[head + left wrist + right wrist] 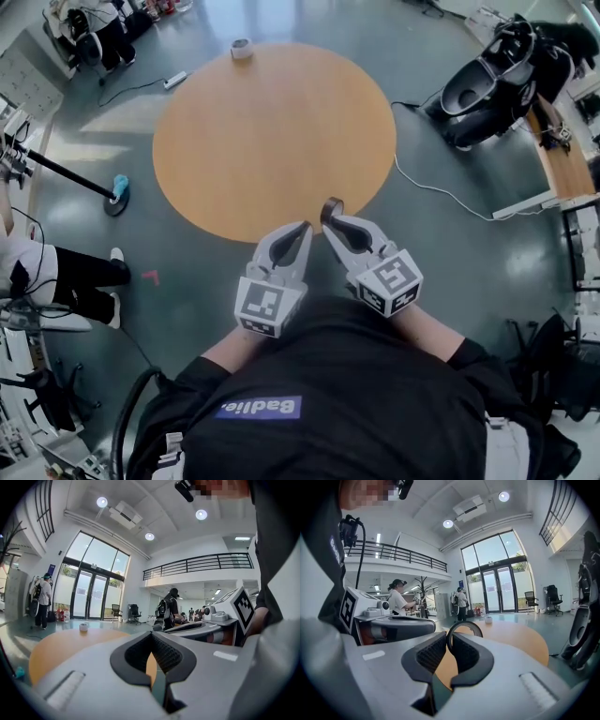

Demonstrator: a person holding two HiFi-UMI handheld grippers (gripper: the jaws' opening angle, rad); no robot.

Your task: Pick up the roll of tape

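A thin dark roll of tape (332, 209) stands on edge between the jaws of my right gripper (328, 223), held over the near rim of the round wooden table (272, 131). In the right gripper view the roll of tape (464, 626) rises as a black ring above the right gripper (448, 638), which is shut on its lower left part. My left gripper (302, 229) hangs just to the left, shut and with nothing in it; the left gripper (151, 635) shows its pads meeting at the tip. A small white roll-like object (242, 48) sits at the table's far edge.
A black seat-like machine (497, 75) stands at the back right, with a white cable (441, 187) trailing across the floor. A person's legs (75, 277) are at the left. A stand with a blue foot (118, 192) is left of the table.
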